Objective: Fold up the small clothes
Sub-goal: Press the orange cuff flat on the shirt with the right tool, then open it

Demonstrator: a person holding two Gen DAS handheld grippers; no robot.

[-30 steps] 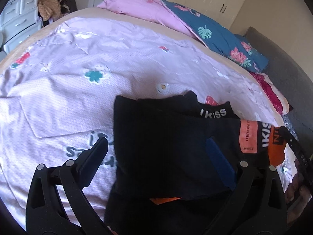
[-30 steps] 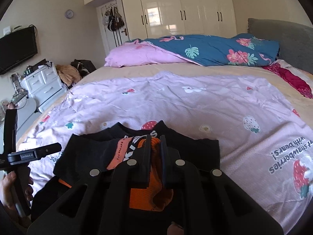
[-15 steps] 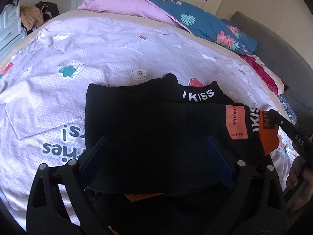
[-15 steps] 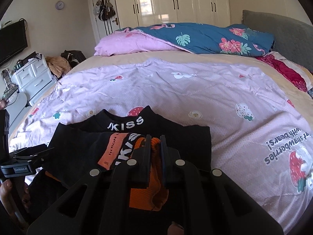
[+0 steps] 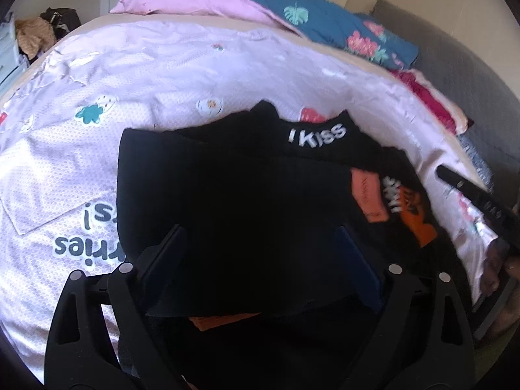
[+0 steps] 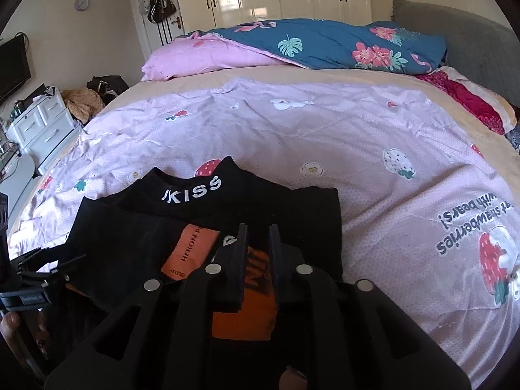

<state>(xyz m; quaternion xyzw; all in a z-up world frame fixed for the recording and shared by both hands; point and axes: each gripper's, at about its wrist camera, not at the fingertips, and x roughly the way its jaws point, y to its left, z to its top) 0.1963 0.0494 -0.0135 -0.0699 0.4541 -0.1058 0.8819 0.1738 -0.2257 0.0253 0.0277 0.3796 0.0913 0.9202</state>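
Observation:
A black top (image 5: 234,201) with white "KISS" lettering on its collar and orange patches lies partly folded on the pink bedspread; it also shows in the right wrist view (image 6: 136,227). My left gripper (image 5: 260,237) is open, its fingers spread wide over the near folded part of the top. My right gripper (image 6: 256,240) has its fingers nearly together over the orange patch (image 6: 247,305); whether cloth is pinched between them does not show. The right gripper shows at the right edge of the left wrist view (image 5: 471,195).
The pink strawberry-print bedspread (image 6: 357,149) covers the bed. A pink pillow (image 6: 208,58) and a blue floral quilt (image 6: 341,45) lie at the head. A white drawer unit (image 6: 39,126) and a pile of clothes stand left of the bed. A grey headboard (image 6: 455,32) is at the right.
Both grippers have moved forward over the top. The left gripper went from beside its left edge to over its folded part. The top looks flatter and further up the views.

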